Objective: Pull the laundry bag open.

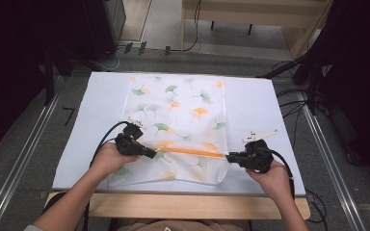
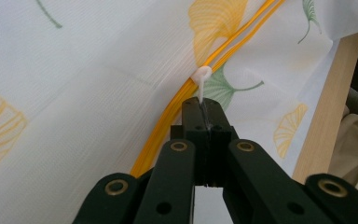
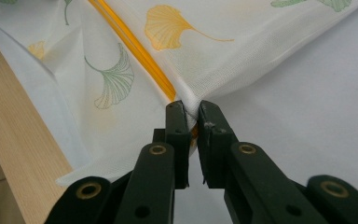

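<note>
A thin white mesh bag (image 1: 178, 120) with green and yellow leaf prints lies flat on the white counter (image 1: 255, 101). The left tongs (image 1: 150, 154) pinch its small white zipper pull (image 2: 201, 74); the right tongs (image 1: 229, 157) pinch the bag's edge by the orange zipper (image 1: 190, 152).

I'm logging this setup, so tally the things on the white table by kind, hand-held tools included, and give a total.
Leaf-print mesh bag with orange zipper: 1
Hand-held tools, left tool shut on the white zipper pull, right tool shut on the bag's edge: 2
Total: 3
</note>
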### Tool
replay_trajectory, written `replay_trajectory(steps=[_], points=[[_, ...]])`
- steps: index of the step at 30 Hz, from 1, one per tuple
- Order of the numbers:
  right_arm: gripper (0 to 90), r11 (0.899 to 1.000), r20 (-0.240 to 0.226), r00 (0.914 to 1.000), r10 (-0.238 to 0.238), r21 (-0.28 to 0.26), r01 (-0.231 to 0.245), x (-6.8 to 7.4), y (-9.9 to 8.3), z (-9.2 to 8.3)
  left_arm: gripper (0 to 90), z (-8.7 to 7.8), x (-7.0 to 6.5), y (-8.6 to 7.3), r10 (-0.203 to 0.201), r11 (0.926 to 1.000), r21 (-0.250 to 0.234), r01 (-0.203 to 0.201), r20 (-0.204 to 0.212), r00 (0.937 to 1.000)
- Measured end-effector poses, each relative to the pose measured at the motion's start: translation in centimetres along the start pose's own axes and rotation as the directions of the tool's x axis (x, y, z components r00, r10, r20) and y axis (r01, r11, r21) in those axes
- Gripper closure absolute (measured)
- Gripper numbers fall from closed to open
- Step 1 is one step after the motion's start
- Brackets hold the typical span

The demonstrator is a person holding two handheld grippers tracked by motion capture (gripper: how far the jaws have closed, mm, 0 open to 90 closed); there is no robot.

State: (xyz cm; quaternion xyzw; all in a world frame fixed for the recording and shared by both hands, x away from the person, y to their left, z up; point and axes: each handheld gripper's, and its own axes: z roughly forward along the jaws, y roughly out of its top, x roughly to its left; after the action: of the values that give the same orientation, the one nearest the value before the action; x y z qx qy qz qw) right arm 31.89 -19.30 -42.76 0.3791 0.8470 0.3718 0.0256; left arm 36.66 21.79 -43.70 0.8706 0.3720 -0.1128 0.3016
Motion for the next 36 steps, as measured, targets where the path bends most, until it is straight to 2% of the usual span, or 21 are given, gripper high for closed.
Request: replay_trajectory(steps=[14,18,23,36], points=[[85.2,1.0,0.002,1.0,0.004,0.008,-0.004,0.0,0.0,0.1,90.0,-1.9,1.2,-1.9,-0.031,0.9994,-0.012,0.031,-0.03,0.9991],[85.2,1.0,0.001,1.0,-0.002,0.006,0.002,0.0,0.0,0.1,90.0,-2.5,1.4,-2.2,-0.037,0.9991,-0.021,0.037,-0.025,0.999],[85.2,1.0,-0.001,1.0,-0.005,0.01,0.005,0.0,0.0,0.2,90.0,-2.4,1.4,-2.2,-0.033,0.9995,-0.005,0.032,-0.029,0.999],[85.2,1.0,0.0,1.0,-0.004,0.011,0.004,0.0,0.0,0.2,90.0,-2.5,1.5,-2.3,-0.039,0.9992,-0.003,0.039,-0.028,0.9988]])
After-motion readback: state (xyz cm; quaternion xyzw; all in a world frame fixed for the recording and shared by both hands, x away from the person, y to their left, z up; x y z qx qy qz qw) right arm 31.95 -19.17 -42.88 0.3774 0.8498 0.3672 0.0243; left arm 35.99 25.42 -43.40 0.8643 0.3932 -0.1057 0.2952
